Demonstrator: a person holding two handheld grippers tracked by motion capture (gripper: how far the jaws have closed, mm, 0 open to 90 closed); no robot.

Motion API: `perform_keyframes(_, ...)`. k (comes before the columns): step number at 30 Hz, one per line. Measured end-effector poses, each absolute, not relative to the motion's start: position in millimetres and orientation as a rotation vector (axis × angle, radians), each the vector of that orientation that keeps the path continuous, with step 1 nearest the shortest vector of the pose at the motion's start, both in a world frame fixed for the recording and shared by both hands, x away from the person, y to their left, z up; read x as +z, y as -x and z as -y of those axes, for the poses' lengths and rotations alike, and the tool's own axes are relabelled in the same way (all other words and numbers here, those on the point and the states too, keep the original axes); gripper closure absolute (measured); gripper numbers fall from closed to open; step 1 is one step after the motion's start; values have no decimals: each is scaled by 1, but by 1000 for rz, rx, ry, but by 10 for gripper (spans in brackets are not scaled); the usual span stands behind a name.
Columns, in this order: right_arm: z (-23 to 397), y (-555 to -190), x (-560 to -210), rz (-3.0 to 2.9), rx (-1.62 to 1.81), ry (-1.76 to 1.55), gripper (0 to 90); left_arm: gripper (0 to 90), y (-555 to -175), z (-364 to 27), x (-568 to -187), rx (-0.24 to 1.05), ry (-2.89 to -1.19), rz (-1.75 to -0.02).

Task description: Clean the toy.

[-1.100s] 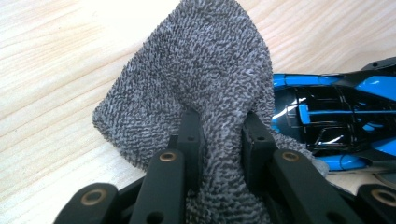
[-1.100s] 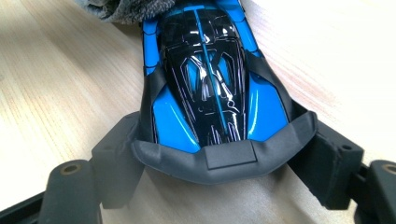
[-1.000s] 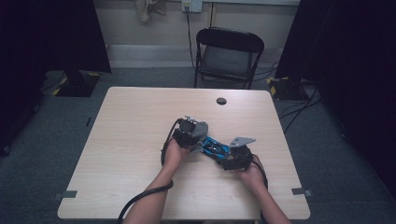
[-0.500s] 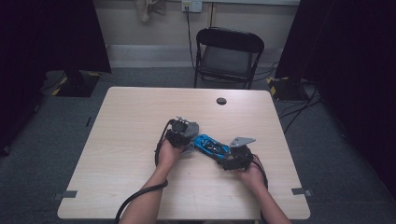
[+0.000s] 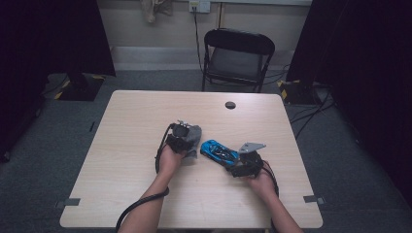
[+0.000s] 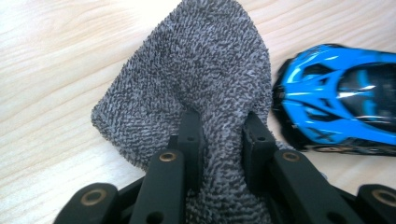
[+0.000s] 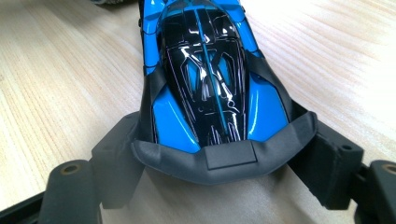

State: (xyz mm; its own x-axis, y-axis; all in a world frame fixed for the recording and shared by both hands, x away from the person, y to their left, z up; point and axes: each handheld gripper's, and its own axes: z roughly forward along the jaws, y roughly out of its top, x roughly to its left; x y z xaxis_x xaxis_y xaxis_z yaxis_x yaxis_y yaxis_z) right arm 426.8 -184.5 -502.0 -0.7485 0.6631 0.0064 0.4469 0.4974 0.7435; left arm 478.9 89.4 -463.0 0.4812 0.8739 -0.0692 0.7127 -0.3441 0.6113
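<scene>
While left gripper [image 6: 219, 133] clamps grey cloth [image 6: 196, 79], right gripper [image 7: 219, 154] grips blue toy car [image 7: 205, 74]; car's front cut off.

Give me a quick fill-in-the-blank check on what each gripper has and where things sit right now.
1. The left gripper is shut on a grey ____.
2. The right gripper grips the rear end of a ____ toy car.
3. In the high view, the cloth lies to the ____ of the car.
4. A black ____ stands beyond the table.

Missing words: cloth; blue; left; chair
</scene>
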Motion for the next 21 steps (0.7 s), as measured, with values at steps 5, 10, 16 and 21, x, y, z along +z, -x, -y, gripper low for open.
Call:
perform_keyframes(5,185,-427,-502,-2464,1101,-938,239,737,-474,-77,-450,373,-2166,-1236)
perform_keyframes(10,185,-427,-502,-2464,1101,-938,239,736,-466,-57,-433,340,-2172,-1143)
perform_keyframes(16,185,-427,-502,-2464,1101,-938,239,737,-459,-37,-426,311,-2178,-1064)
perform_keyframes(21,185,-427,-502,-2464,1101,-938,239,738,-451,-19,-428,277,-2191,-1011)
